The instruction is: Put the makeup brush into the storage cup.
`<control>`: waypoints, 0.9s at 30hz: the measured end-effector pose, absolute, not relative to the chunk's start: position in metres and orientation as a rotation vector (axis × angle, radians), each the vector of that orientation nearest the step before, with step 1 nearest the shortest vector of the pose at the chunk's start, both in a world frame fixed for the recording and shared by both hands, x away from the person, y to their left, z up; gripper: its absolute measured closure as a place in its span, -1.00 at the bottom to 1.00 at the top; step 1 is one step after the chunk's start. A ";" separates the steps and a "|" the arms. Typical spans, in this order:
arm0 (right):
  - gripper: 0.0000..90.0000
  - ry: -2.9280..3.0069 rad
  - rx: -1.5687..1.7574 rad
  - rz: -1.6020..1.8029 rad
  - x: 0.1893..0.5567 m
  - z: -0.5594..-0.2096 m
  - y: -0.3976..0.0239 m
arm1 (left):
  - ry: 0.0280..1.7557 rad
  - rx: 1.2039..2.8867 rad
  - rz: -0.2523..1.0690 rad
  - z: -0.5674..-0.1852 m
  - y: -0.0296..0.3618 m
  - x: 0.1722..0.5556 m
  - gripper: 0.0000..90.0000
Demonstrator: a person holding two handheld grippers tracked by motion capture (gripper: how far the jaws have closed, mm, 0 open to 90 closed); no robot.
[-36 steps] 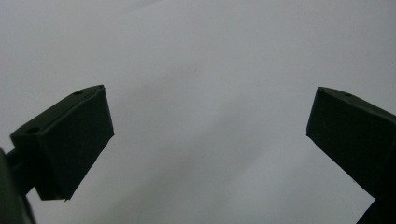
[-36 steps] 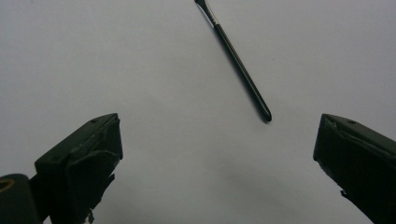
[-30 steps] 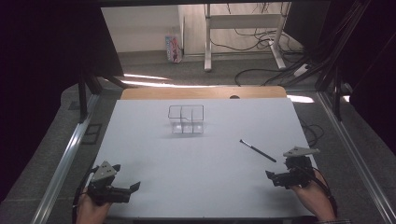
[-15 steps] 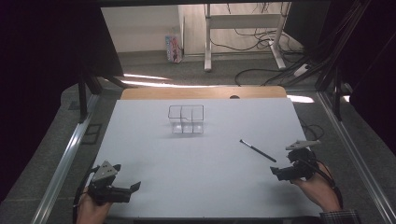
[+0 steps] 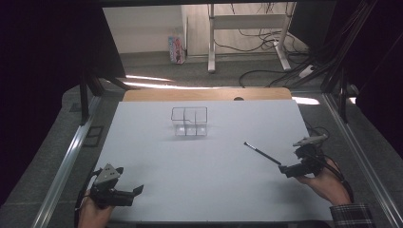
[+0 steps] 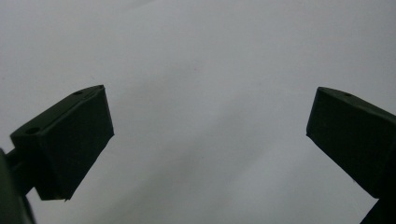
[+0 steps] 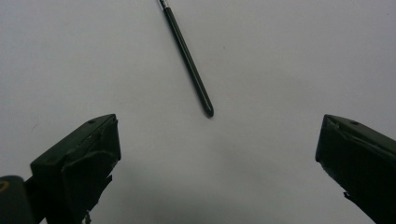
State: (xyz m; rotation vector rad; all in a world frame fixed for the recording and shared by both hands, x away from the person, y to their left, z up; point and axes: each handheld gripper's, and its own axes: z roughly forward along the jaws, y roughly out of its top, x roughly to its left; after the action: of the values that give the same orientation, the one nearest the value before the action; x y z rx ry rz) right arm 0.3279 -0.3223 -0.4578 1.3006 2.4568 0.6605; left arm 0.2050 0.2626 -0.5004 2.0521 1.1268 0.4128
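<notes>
Now, every place below is told from the clear box.
Table (image 5: 157, 156): a white sheet covers it; a strip of brown wood shows along its far edge, behind the clear box.
Clear box (image 5: 189, 121): a small see-through container with inner walls that make several compartments; it stands upright on the far middle part of the sheet. What lies in the compartments I cannot tell.
Pen (image 5: 262, 153): a thin black stick with a lighter tip, flat on the sheet, nearer to the person than the clear box and to its right, well apart from it. It lies slanted, the lighter tip toward the clear box and the dark end toward the right gripper. In the right gripper view the pen (image 7: 187, 58) runs down from the top edge and its rounded dark end stops between the two jaws, ahead of them, touching neither.
Right gripper (image 5: 287, 169): far to the right of the clear box and nearer to the person, held in a hand (image 5: 328, 183) with a checked sleeve. Its tip is just beside the dark end of the pen. The jaws stand wide apart (image 7: 217, 154) and pinch nothing.
Left gripper (image 5: 137, 191): far from the clear box, toward the near left corner of the sheet, held low in the other hand (image 5: 94, 213). Its jaws are spread wide (image 6: 210, 126), with bare white sheet between them.
Floor: grey, behind the clear box past the table, with cables and the legs of a white frame.
</notes>
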 end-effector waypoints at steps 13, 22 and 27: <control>-0.76 2.542 1.260 0.596 0.352 -0.457 -0.309 | 1.124 2.057 0.408 -0.501 0.262 0.206 -0.98; -0.66 2.563 1.231 0.545 0.363 -0.455 -0.300 | 1.123 2.057 0.407 -0.501 0.262 0.206 -0.98; -0.60 2.583 1.227 0.525 0.369 -0.457 -0.293 | 1.122 2.058 0.406 -0.501 0.262 0.206 -0.98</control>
State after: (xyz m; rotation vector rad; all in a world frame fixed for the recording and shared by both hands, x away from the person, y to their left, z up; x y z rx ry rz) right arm 0.3693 -0.2929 -0.4567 1.2268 2.5832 0.5254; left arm 0.2057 0.2620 -0.5009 2.0583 1.1223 0.4061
